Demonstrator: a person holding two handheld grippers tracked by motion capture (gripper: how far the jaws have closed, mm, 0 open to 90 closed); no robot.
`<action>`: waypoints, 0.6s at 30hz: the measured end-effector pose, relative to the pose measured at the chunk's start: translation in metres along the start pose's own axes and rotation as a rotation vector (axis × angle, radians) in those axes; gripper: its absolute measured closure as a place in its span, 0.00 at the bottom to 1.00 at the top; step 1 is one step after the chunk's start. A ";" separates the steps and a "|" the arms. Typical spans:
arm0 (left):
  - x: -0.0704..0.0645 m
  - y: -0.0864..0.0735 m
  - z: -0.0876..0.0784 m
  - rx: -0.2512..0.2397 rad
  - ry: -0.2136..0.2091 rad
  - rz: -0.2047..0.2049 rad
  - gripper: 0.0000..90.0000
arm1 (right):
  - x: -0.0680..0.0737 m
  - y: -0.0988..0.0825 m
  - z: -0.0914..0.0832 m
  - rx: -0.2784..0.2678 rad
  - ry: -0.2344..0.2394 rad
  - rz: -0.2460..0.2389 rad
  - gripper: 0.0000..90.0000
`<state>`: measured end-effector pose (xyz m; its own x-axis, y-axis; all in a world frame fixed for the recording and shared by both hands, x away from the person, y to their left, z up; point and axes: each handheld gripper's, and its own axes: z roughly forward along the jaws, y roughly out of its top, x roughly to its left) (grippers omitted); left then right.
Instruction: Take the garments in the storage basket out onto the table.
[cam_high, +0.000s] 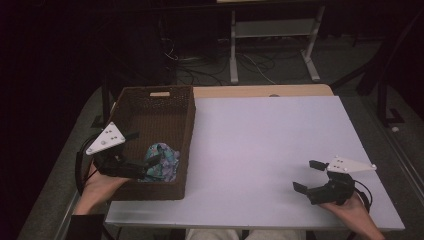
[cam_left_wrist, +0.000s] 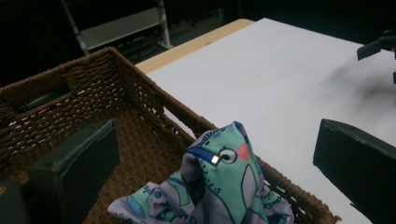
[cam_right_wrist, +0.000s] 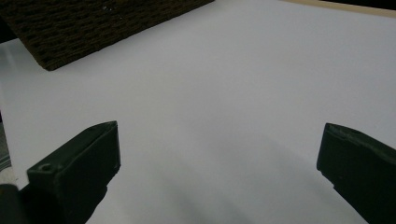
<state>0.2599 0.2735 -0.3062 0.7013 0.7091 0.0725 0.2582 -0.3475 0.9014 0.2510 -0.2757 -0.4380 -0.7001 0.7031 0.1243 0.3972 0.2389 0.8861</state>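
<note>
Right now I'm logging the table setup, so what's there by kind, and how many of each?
Woven basket: 1
Patterned cloth pouch, in the basket: 1
Hand-held gripper: 2, left by the pouch, right over the white table
Total: 4

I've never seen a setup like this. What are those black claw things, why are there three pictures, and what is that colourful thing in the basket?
No robot here: a person holds a hand-held gripper in each hand. The high view looks down on the white table. The other two pictures come from small cameras riding on each gripper, looking out between its two black jaws.

The left gripper is over the brown wicker basket, its jaws open on either side of a crumpled cartoon-print cloth with a blue zipper, which lies in the basket's near end. Nothing is gripped.

The right gripper sits low over bare table, open too.
</note>
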 end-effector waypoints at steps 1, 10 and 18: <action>0.000 0.000 0.000 0.000 0.000 0.000 0.00 | 0.000 0.000 0.000 0.001 -0.001 0.000 0.00; 0.010 -0.001 -0.007 0.024 0.005 0.009 0.00 | 0.000 0.000 0.001 0.007 -0.001 -0.002 0.00; 0.013 -0.004 -0.006 0.060 -0.017 0.022 0.00 | 0.000 -0.001 0.002 0.014 -0.002 -0.003 0.00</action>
<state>0.2636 0.2880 -0.3059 0.7185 0.6903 0.0846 0.2810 -0.3995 0.8726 0.2523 -0.2748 -0.4395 -0.7002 0.7036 0.1211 0.4033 0.2498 0.8803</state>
